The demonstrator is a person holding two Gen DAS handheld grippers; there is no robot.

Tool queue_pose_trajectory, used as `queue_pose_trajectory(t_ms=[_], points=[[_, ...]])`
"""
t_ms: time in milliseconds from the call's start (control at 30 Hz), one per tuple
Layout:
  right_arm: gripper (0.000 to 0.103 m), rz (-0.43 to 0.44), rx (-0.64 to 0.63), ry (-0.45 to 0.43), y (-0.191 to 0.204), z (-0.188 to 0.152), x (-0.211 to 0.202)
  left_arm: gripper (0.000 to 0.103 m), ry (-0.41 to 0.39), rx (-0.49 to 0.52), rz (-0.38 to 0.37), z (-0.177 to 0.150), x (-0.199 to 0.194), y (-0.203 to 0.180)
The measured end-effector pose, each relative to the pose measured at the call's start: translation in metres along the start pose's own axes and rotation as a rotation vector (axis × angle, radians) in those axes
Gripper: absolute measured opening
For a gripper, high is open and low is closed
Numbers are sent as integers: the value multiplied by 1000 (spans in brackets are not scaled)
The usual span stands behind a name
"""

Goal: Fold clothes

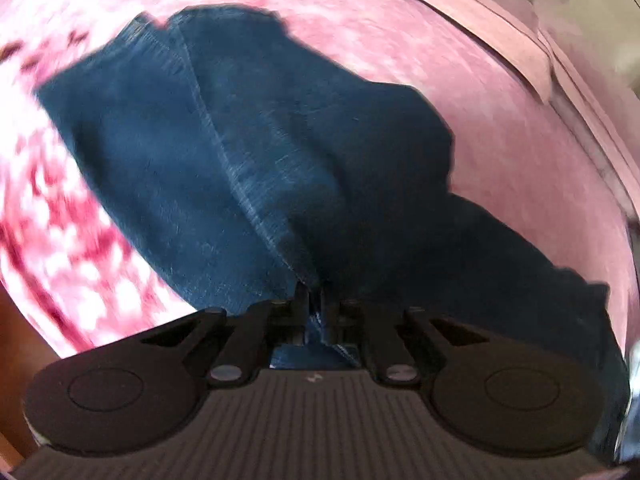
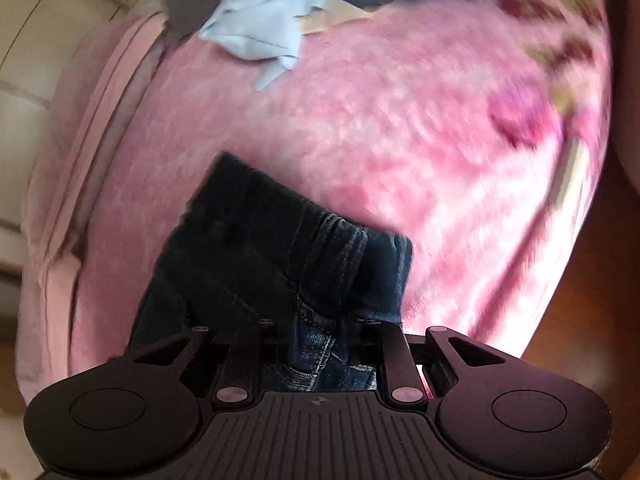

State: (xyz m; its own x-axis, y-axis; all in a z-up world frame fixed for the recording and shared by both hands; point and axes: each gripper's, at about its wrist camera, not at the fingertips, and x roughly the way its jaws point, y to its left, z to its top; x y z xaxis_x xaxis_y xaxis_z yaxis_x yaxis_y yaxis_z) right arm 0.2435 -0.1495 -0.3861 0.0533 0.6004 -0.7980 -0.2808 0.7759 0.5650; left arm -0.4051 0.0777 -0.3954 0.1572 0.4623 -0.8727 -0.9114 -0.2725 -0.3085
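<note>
Both jaws clamped on the jeans (image 1: pixel 248 152) — left gripper (image 1: pixel 316 300) on a seam, right gripper (image 2: pixel 320 344) on the waistband — above the blanket (image 2: pixel 400 128). Risk: thin seam bite slipping, spoiling the fold.

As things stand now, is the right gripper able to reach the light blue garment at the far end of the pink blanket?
Probably not yet: the right gripper is shut on the jeans. The blanket toward the light blue garment looks clear.

Left black two-finger gripper (image 1: pixel 316 300) pointed steeply down, my view showing jaws pinched tight on a blue denim fold. Right black two-finger gripper (image 2: pixel 320 332) angled down too, jaws clamped on bunched dark denim.
</note>
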Motion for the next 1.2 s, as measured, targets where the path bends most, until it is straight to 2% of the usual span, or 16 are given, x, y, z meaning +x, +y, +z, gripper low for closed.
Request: queue_pose_trajectory(t_ms=[167, 233, 367, 467, 667, 767, 833, 867, 900, 1000, 1033, 1100, 1200], points=[[18, 77, -96, -33, 12, 3, -21, 4, -73, 33, -39, -1, -27, -1], [18, 103, -116, -40, 10, 2, -29, 4, -79, 61, -36, 0, -28, 0], [18, 52, -78, 8, -4, -5, -19, 4, -62, 83, -2, -3, -18, 2], [18, 88, -72, -21, -7, -10, -24, 4, -72, 78, 7, -6, -17, 3], [17, 19, -139, 10, -7, -11, -13, 5, -56, 101, 51, -16, -6, -1], [20, -53, -242, 29, 12, -13, -17, 5, -48, 112, 67, -15, -8, -6], [33, -155, -314, 28, 30, -11, -25, 10, -42, 105, 56, -13, -14, -4], [49, -215, -352, 8, 39, -10, -30, 10, -42, 100, 51, -13, -20, -1], [55, -273, -388, -35, 48, -11, -36, 11, -43, 93, 48, -12, -25, 3], [55, -370, -426, -121, 69, -9, -48, 11, -49, 60, 41, -10, -42, 19], [55, -377, -427, -134, 75, -9, -49, 12, -57, 41, 36, -7, -46, 26], [55, -322, -406, -118, 87, -10, -41, 15, -75, 0, 28, 3, -54, 41], [55, -286, -428, -99, 114, -24, -20, 17, -117, -94, 20, 34, -47, 67]])
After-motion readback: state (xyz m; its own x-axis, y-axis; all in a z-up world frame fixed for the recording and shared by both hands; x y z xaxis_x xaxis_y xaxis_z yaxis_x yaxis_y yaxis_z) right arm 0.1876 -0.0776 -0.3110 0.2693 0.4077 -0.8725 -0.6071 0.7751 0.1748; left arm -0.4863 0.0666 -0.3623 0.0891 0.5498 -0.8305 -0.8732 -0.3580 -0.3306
